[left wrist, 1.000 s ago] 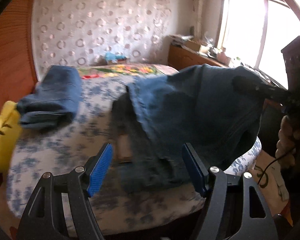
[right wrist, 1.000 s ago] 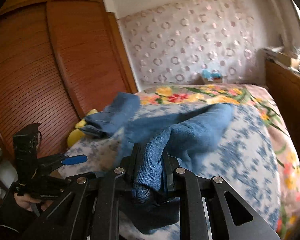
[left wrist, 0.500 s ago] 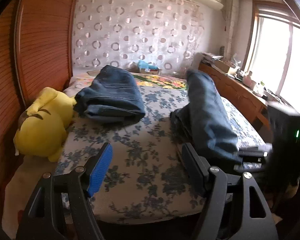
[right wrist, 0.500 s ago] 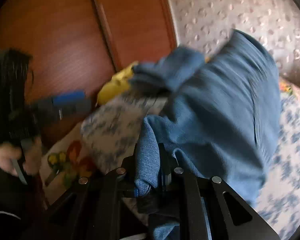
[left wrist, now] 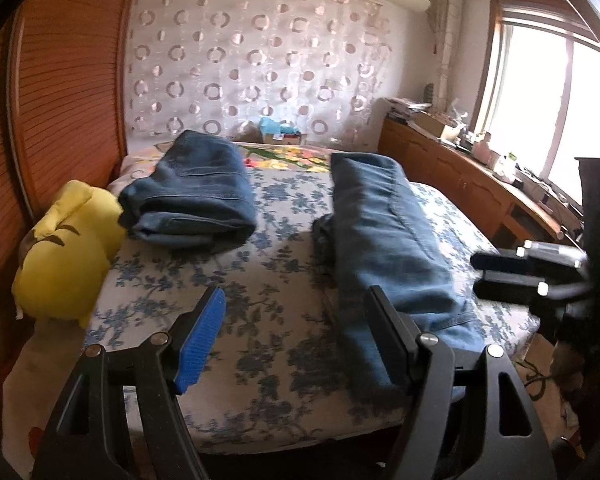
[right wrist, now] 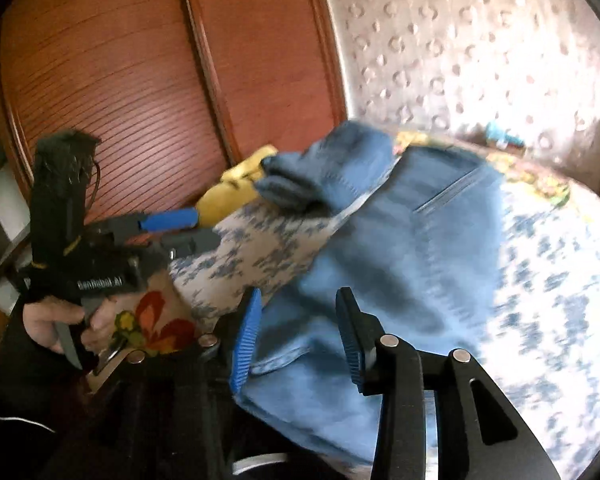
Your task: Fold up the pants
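Lying lengthwise on the bed [left wrist: 268, 280], the pants [left wrist: 384, 240] are running from the near edge toward the far edge — a long folded strip along the bed's right side, hem end nearest me. My right claw [right wrist: 296, 332] is opening over that hem end; denim is lying between its pads [right wrist: 246, 336] but they are not pressing on it. My left claw [left wrist: 296, 336] is standing wide with nothing in it, hovering over bare sheet at the near edge, the strip just beside its right finger. I am judging the next fold as end over end along that long axis — the right hand is nearer the hem. A second folded pair [left wrist: 192, 196] is sitting toward the far-left corner, touching the yellow plush toy [left wrist: 64, 256].
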